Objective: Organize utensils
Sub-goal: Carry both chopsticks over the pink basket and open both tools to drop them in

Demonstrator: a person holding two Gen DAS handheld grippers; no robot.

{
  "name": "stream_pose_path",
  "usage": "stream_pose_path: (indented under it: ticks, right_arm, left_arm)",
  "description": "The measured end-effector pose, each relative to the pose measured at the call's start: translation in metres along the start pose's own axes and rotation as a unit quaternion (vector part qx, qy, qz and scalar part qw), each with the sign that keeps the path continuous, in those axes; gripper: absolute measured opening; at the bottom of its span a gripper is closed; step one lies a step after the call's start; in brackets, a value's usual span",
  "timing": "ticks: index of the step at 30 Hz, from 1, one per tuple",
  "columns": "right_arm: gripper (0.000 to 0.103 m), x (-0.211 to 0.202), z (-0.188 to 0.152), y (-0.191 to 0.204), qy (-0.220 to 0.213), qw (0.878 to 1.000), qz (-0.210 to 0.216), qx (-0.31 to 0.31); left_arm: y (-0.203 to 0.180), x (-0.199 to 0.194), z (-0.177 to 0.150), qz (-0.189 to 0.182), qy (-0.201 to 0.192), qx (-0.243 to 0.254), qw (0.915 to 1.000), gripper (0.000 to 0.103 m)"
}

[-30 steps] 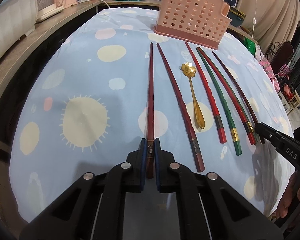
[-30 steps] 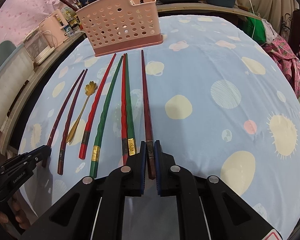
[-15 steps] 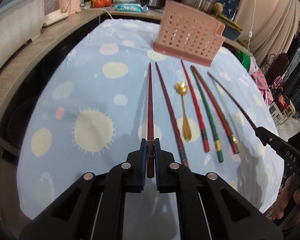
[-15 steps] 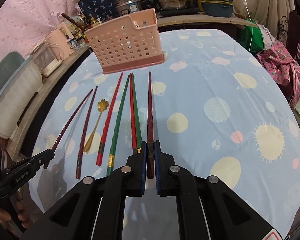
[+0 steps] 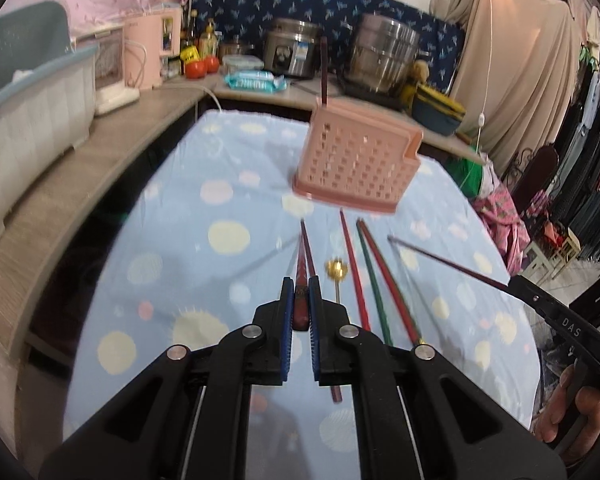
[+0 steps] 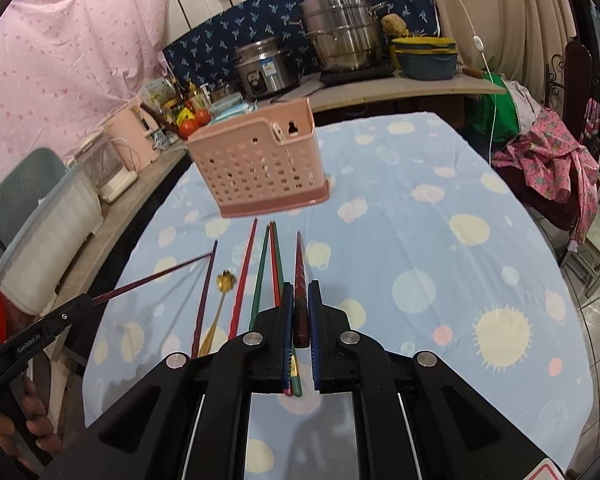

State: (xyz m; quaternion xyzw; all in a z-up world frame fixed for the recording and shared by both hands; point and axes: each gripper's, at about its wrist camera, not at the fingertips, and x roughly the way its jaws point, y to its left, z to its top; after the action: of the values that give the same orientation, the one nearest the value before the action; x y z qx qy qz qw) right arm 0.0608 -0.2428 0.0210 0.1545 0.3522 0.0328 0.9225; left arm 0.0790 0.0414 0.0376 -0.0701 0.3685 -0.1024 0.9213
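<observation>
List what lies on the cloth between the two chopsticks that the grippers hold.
Right wrist view: a dark chopstick, gold spoon, red chopstick, green chopstick, then a red and green pair, all lying flat.

Your worktop (image 5: 228, 184) wears pale blue cloth dotted with cream, pink and sun shapes. The perforated basket (image 5: 358, 164) is salmon pink; the spoon (image 6: 225, 282) is gold.

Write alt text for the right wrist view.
The right hand-held gripper is shut on a dark red chopstick, raised above a blue spotted tablecloth. More chopsticks and a gold spoon lie left, before a pink perforated utensil basket.
</observation>
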Motion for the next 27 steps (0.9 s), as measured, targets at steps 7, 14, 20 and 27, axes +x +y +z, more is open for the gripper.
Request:
stream_pose_path:
  ticks: [7, 14, 20, 27]
  right_arm:
    - [0.007, -0.014, 0.032, 0.000, -0.037, 0.999, 0.007, 0.005]
    - [0.007, -0.017, 0.064, 0.000, -0.067, 0.997, 0.022, 0.013]
    - [0.007, -0.021, 0.094, 0.001, -0.096, 0.995, 0.021, 0.011]
    - [0.007, -0.025, 0.144, 0.002, -0.138, 0.989, 0.040, 0.019]
  left_arm:
    - [-0.002, -0.011, 0.041, 0.002, -0.045, 0.002, 0.9990, 0.007]
    - [-0.018, -0.013, 0.080, -0.006, -0.081, 0.024, 0.9964, 0.007]
    - [-0.032, -0.014, 0.113, -0.025, -0.108, 0.032, 0.9934, 0.007]
    - [-0.057, -0.022, 0.165, -0.048, -0.159, 0.048, 0.9849, 0.007]
